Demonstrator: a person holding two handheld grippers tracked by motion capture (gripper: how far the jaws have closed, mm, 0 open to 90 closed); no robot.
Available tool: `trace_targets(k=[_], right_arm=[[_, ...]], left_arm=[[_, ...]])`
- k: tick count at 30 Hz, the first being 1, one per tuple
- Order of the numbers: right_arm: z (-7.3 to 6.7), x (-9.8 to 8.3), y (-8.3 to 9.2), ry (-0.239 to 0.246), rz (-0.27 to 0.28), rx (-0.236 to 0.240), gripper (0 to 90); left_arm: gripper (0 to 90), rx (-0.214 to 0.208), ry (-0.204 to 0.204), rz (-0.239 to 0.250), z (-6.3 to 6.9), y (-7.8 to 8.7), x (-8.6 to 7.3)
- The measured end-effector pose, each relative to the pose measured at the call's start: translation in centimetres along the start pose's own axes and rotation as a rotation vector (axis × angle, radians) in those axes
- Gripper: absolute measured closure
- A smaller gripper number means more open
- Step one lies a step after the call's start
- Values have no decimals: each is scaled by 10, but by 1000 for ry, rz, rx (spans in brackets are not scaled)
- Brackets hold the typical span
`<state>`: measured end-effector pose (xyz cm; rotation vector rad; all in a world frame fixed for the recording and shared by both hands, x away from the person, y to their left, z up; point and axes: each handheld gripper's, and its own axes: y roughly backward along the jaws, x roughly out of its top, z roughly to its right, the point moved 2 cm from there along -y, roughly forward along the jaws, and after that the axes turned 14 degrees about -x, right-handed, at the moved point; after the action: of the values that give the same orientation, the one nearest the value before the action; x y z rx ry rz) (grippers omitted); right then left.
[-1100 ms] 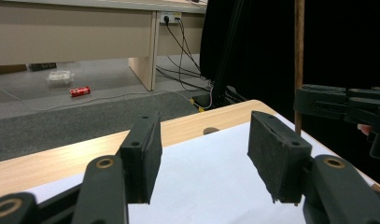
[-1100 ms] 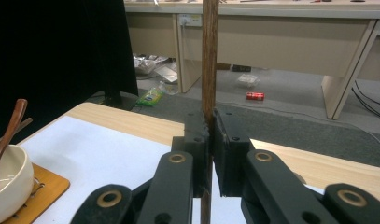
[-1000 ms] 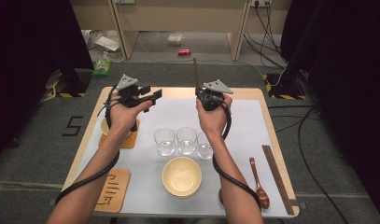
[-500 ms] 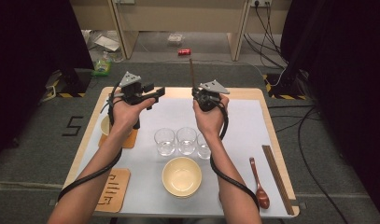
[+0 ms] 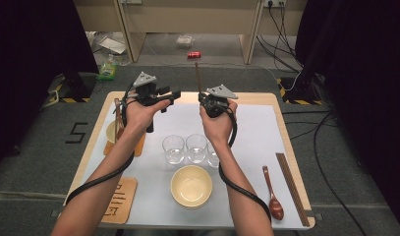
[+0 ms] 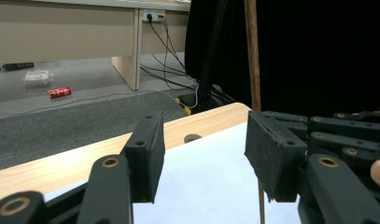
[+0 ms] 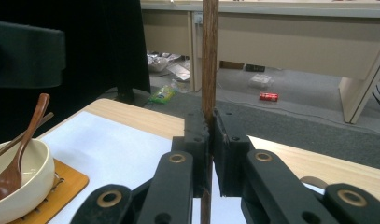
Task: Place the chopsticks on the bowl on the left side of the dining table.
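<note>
With the right gripper [image 7: 210, 154] pinching the upright dark wooden chopstick [image 7: 209, 60] above the tabletop's far edge, the left gripper [image 6: 204, 156], jaws spread but just closing, should straddle it squarely before squeezing.

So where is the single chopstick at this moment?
The chopstick stands upright, clamped between the jaws of the right gripper, above the far edge of the table. In the high view it rises behind the three glasses.
</note>
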<state>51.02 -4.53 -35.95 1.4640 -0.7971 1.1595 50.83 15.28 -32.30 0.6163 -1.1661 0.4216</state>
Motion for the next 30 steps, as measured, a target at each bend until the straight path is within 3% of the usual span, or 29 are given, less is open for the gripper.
trace_targets(k=[4, 7, 15, 30], right_arm=[[-1, 0, 1, 6, -1, 4, 848], [-2, -3, 1, 7, -6, 5, 849], [-3, -7, 1, 7, -6, 13, 848], [-1, -8, 4, -1, 8, 8, 848]], left_arm=[[482, -11, 9, 5, 1, -6, 5], [486, -34, 42, 13, 2, -12, 7], [528, -49, 38, 19, 6, -27, 15], [585, -71, 60, 11, 8, -50, 12]])
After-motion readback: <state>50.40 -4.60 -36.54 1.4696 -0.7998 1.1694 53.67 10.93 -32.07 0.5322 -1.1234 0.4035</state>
